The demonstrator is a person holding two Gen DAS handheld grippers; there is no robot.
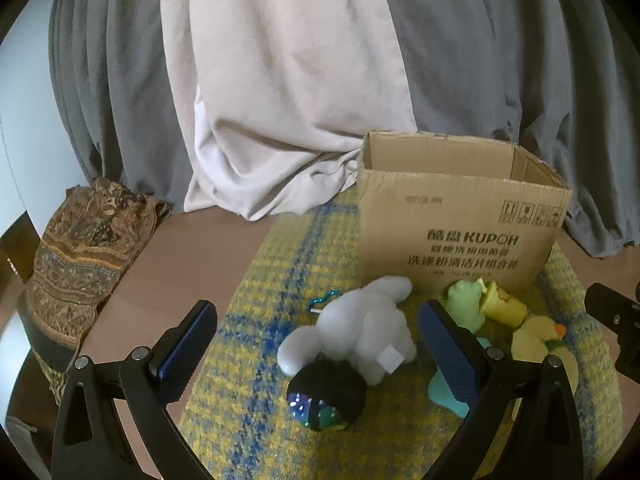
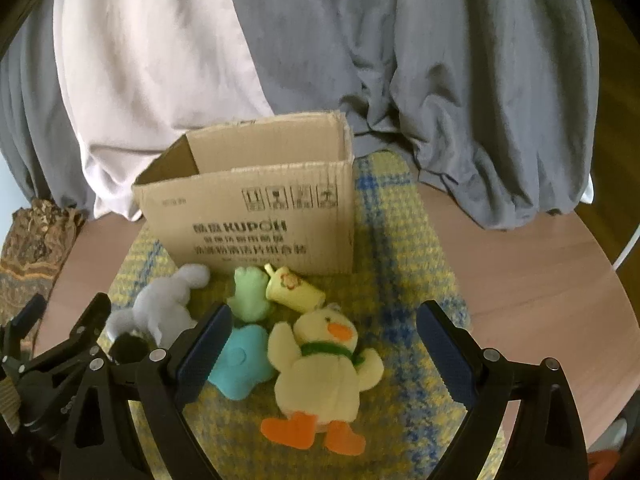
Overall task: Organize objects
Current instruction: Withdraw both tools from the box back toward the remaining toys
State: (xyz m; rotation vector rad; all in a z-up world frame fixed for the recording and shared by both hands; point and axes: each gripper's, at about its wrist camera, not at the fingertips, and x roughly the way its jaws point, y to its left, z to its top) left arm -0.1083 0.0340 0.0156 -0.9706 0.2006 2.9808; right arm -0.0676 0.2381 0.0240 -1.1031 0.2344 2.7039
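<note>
Grey and pale curtains hang behind a round wooden table [image 2: 500, 256], where a yellow-and-blue woven mat [image 2: 400, 240] carries an open cardboard box [image 2: 256, 220] at its far side and a cluster of soft toys just in front of it. Both tools stand with their jaws wide apart and empty: the right gripper [image 2: 320, 364] frames a yellow duck plush [image 2: 320, 372] lying on its back near the camera, and the left gripper [image 1: 316, 356] frames a grey plush rabbit [image 1: 360, 332] whose body touches a dark star-patterned ball [image 1: 326, 400]. These toys look light, squashy and unbreakable, so a firm pinch across the duck's round belly or the rabbit's trunk should hold better than a limp wing, foot or ear. A small yellow toy cup [image 2: 294, 288] looks like hard, smooth plastic and likelier to slip. Only the right view shows the duck whole, along with a green frog-like plush [image 2: 250, 296] and a teal star-shaped plush [image 2: 240, 364] touching the left finger. Only the left view reveals the ball's pattern, a blue carabiner clip [image 1: 322, 303] on the mat, and a folded patterned cloth [image 1: 80, 256] at the table's far left.
</note>
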